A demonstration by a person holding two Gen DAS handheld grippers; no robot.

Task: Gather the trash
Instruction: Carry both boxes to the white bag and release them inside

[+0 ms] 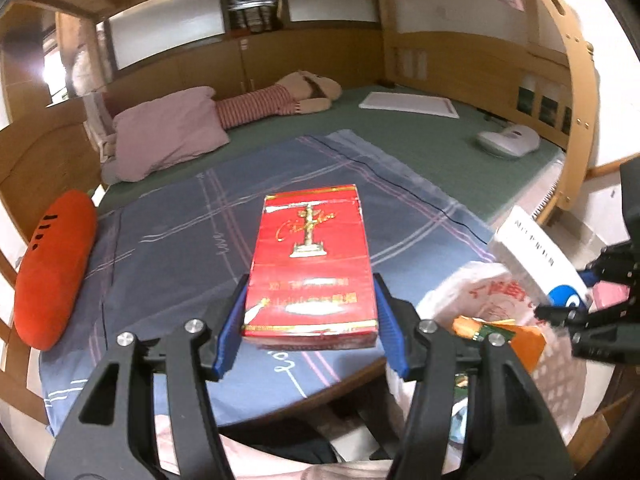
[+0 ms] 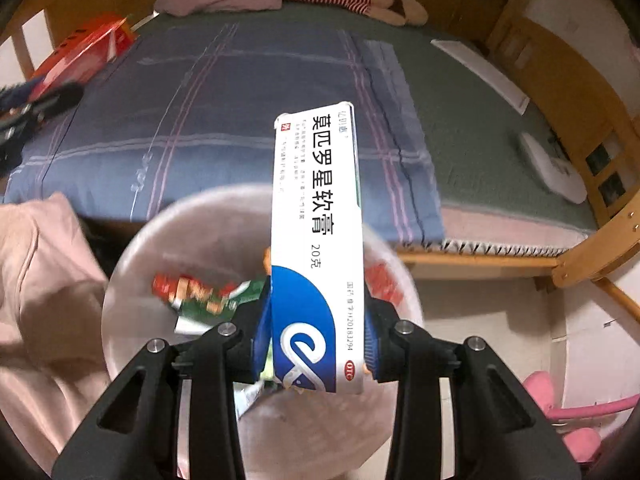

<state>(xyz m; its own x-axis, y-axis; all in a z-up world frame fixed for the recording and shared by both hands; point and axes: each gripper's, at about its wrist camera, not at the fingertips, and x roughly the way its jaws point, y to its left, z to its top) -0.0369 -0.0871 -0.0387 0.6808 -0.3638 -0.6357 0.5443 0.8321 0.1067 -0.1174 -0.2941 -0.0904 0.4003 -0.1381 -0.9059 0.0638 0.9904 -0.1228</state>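
In the left wrist view a red cigarette box (image 1: 312, 256) with gold print is clamped between the blue pads of my left gripper (image 1: 311, 284), above the blue plaid sheet (image 1: 168, 240). My right gripper (image 2: 318, 296) is shut on a long white and blue ointment box (image 2: 316, 200), held over the mouth of a white plastic bag (image 2: 120, 280). The bag holds blurred red, green and orange wrappers (image 2: 196, 292). The same bag (image 1: 460, 292) shows at the left wrist view's right, with the ointment box (image 1: 528, 252) and right gripper (image 1: 576, 292) above it. The red box (image 2: 84, 52) also shows far left.
A wooden-framed bed carries an orange carrot cushion (image 1: 52, 268), a pink pillow (image 1: 168, 136), a striped plush toy (image 1: 288, 100), a white board (image 1: 408, 104) and a white device (image 1: 508, 140). Pink cloth (image 2: 40, 300) lies left of the bag. A pink object (image 2: 560, 412) sits on the floor at right.
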